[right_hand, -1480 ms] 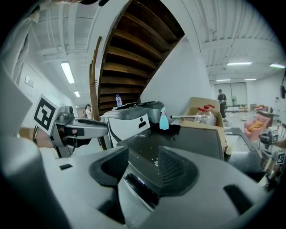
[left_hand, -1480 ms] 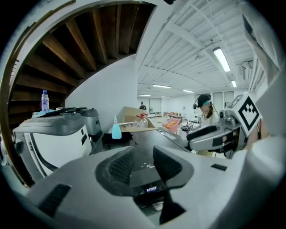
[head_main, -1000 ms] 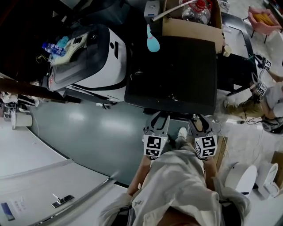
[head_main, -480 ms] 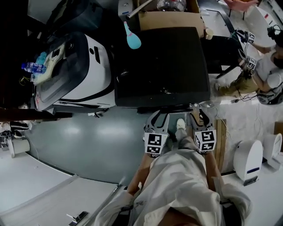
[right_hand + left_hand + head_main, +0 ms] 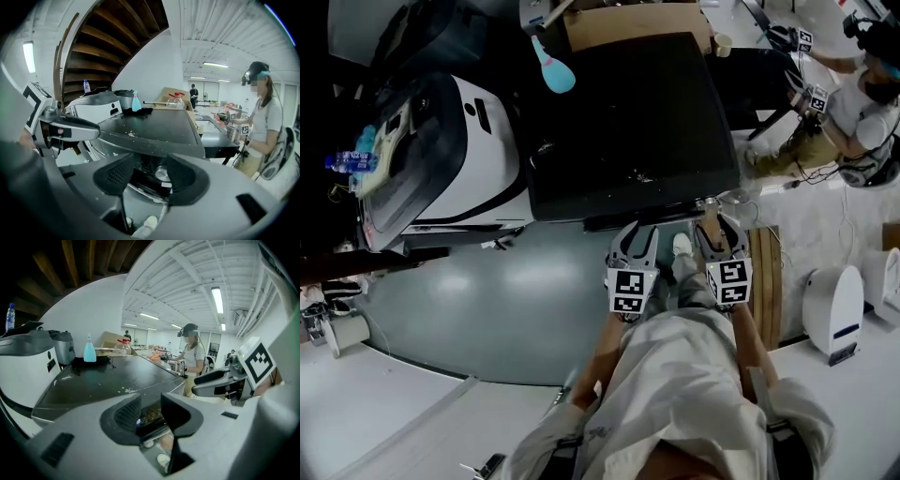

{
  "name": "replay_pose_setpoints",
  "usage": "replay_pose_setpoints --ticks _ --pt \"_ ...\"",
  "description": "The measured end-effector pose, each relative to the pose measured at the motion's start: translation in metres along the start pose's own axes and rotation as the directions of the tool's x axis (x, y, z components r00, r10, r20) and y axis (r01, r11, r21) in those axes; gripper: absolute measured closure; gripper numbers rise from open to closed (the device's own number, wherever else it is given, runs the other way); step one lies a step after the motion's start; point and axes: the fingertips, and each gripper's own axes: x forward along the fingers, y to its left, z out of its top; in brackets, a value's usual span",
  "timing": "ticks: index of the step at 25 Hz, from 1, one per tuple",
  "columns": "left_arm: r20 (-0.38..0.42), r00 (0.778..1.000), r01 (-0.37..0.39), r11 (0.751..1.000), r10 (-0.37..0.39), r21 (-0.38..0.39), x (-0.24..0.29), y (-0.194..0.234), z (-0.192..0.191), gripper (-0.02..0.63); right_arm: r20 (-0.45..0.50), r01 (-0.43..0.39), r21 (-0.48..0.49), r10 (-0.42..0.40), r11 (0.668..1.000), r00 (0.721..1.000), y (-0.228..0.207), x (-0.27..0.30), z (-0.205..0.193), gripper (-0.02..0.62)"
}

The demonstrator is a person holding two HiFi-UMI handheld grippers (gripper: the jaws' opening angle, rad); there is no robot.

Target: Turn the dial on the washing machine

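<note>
Under the front lip of the washing machine (image 5: pixel 628 122), its control panel is hidden from the head view, which shows only the flat dark lid from above. The person's own body covers the lower middle of that view, and both arms are cut off behind the marker cubes. In the left gripper view the panel is a dim strip with one small blue light; no dial can be made out there.

The left gripper (image 5: pixel 150 408) stands with its jaws apart, and nothing lies between the pads. It points at the machine's front edge without touching it. The right gripper (image 5: pixel 151 171) is just beside it, level with it in the head view. Its jaws have just been opening and now stand a little apart. Nothing is between them, and the pads press on nothing.

Beyond the right gripper's gap, the dial (image 5: pixel 162 173) shows as a round, pale metallic knob. It sits on the dark front panel just below the lid's edge, clear of both pads, and its markings are too dim to read. A shoe (image 5: pixel 682 246) of the person shows between the two grippers on the grey floor.

The lid is black, glossy and speckled with light crumbs. At its far end a turquoise spray bottle (image 5: pixel 136 102) stands in front of a cardboard box (image 5: pixel 628 19). A white appliance (image 5: pixel 469 150) stands against the machine's left side, with a water bottle (image 5: pixel 10 317) on top. Another person (image 5: pixel 262 122) stands off to the right, wearing headgear.
</note>
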Motion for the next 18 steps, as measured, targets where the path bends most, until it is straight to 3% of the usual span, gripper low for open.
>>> replay_pose_setpoints --ticks 9,18 --pt "-0.047 0.997 0.067 0.998 -0.067 0.003 0.017 -0.018 -0.024 0.468 -0.018 0.036 -0.004 -0.036 0.999 0.999 -0.009 0.017 -0.020 0.364" --pt "-0.087 0.991 0.104 0.995 -0.104 -0.001 0.036 -0.033 -0.041 0.468 -0.073 0.071 -0.084 -0.077 0.994 0.994 -0.016 0.037 -0.046 0.345"
